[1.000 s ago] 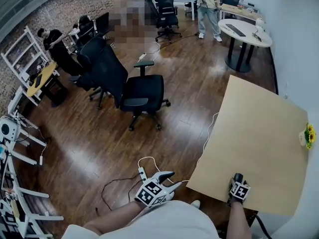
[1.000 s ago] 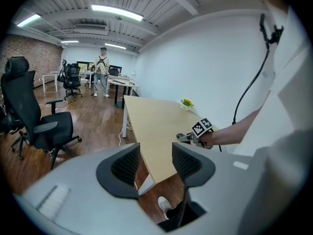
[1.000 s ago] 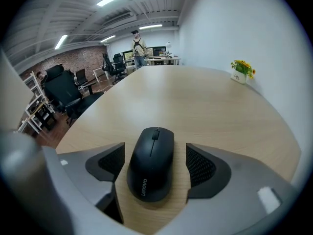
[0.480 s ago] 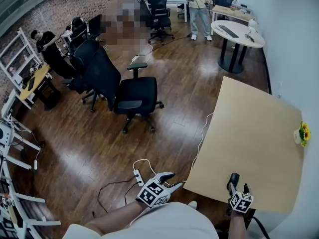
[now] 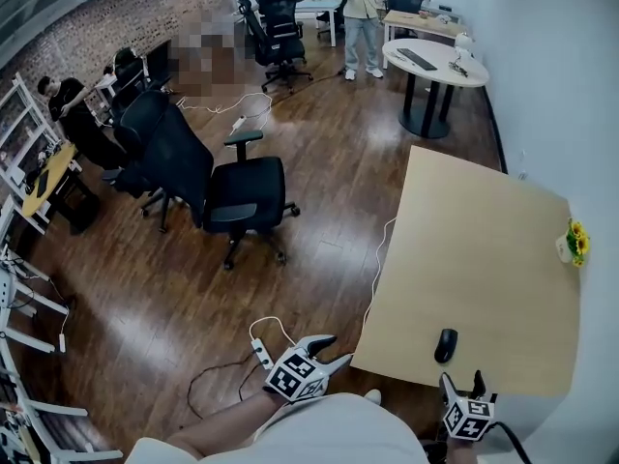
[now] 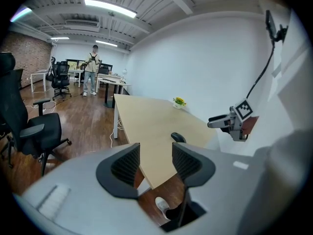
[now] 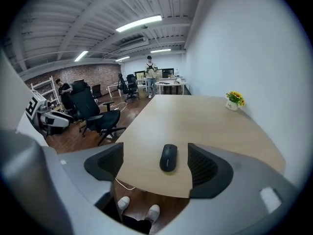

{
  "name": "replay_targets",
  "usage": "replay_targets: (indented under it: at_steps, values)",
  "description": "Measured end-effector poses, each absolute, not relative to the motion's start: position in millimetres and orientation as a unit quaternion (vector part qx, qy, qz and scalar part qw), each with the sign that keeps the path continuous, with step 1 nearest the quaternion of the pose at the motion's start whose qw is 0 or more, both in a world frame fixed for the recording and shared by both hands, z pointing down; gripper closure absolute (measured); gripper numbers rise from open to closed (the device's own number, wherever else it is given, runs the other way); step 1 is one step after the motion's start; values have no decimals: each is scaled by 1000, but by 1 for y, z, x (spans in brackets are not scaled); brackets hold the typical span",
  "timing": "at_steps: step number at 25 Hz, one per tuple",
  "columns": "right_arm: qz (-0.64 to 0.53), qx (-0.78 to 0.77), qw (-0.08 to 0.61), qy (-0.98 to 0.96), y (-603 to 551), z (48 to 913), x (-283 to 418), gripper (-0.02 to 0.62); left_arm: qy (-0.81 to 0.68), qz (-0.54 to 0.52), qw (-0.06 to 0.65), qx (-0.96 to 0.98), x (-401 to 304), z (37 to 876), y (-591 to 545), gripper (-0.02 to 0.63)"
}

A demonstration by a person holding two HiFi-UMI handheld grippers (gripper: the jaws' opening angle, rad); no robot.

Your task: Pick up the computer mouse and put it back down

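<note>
The black computer mouse lies flat on the light wooden table, near its front edge. My right gripper hovers just behind the mouse, off the table's edge. Its jaws are opening and stand wide, with nothing between the pads. In the right gripper view the mouse shows beyond and below the jaws, apart from them. My left gripper hangs over the floor left of the table, open and holding nothing. The left gripper view also shows the mouse and the right gripper.
A small pot of yellow flowers stands at the table's far right by the white wall. A black office chair and a power strip with cable are on the wooden floor to the left. A person stands by a round table.
The right gripper let go of the mouse, rose and drew back off the table's edge. The mouse stays on the table. The left gripper barely moved.
</note>
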State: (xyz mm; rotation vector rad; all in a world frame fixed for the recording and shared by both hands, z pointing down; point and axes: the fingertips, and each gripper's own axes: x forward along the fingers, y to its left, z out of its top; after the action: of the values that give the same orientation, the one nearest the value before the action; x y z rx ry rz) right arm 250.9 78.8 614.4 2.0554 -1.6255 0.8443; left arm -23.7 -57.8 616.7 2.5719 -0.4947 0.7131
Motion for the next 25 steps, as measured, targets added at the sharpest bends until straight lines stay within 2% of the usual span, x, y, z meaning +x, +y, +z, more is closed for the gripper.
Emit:
replay_targets:
  at_steps: [6, 25]
  values:
    - [312, 738, 167, -574, 87, 607, 252, 183, -165, 264, 212, 926, -20, 622, -54, 417]
    - [316, 726, 189, -580, 88, 610, 242, 198, -173, 262, 218, 924, -26, 622, -51, 416]
